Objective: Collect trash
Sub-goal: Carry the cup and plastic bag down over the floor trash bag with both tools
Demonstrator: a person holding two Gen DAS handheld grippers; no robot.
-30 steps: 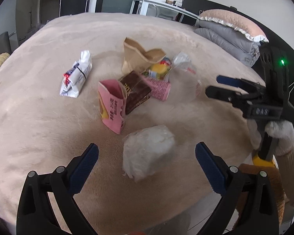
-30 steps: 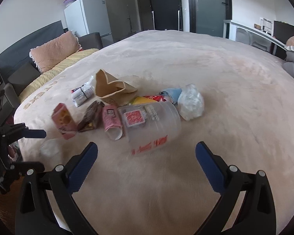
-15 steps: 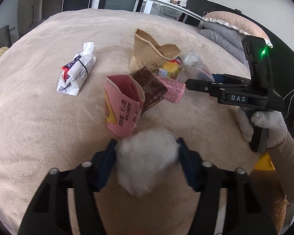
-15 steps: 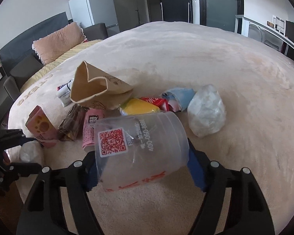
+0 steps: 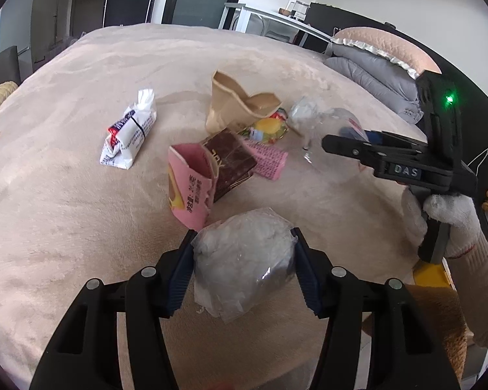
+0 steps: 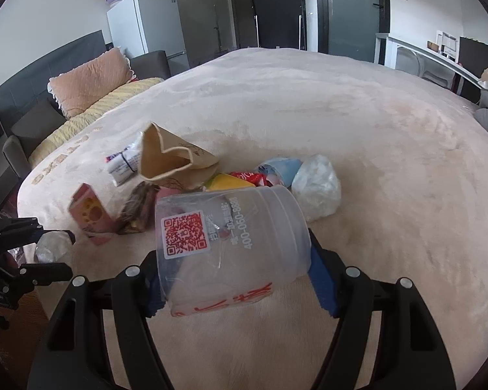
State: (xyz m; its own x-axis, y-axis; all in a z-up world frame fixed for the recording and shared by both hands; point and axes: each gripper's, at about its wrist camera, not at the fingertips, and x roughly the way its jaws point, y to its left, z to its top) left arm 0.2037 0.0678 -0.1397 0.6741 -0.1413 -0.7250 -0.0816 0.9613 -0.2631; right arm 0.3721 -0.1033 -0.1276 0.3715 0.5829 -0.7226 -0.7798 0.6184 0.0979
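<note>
A crumpled clear plastic bag (image 5: 244, 266) sits between the blue pads of my left gripper (image 5: 244, 237); the jaws are closing and the pads press its sides. My right gripper (image 6: 232, 253) is closing on a clear plastic cup (image 6: 231, 227) with a red QR label, lying sideways between its pads and raised a little off the blanket. More trash lies in a heap on the beige blanket (image 5: 65, 211): a pink carton (image 5: 192, 188), a brown wrapper (image 5: 231, 159), a tan paper bag (image 5: 237, 107), a white wrapper (image 5: 130, 133) and another clear plastic wad (image 6: 315, 188).
A gloved hand (image 5: 449, 224) holds the right gripper at the bed's right edge. Grey and peach pillows (image 5: 380, 65) lie at the far right. A sofa with a peach cushion (image 6: 91, 84) and a white fridge (image 6: 146, 22) stand beyond the bed's left side.
Both grippers closed from wide open, the left around the crumpled plastic bag, the right around the clear cup. The cup now sits slightly higher than half a second ago.
</note>
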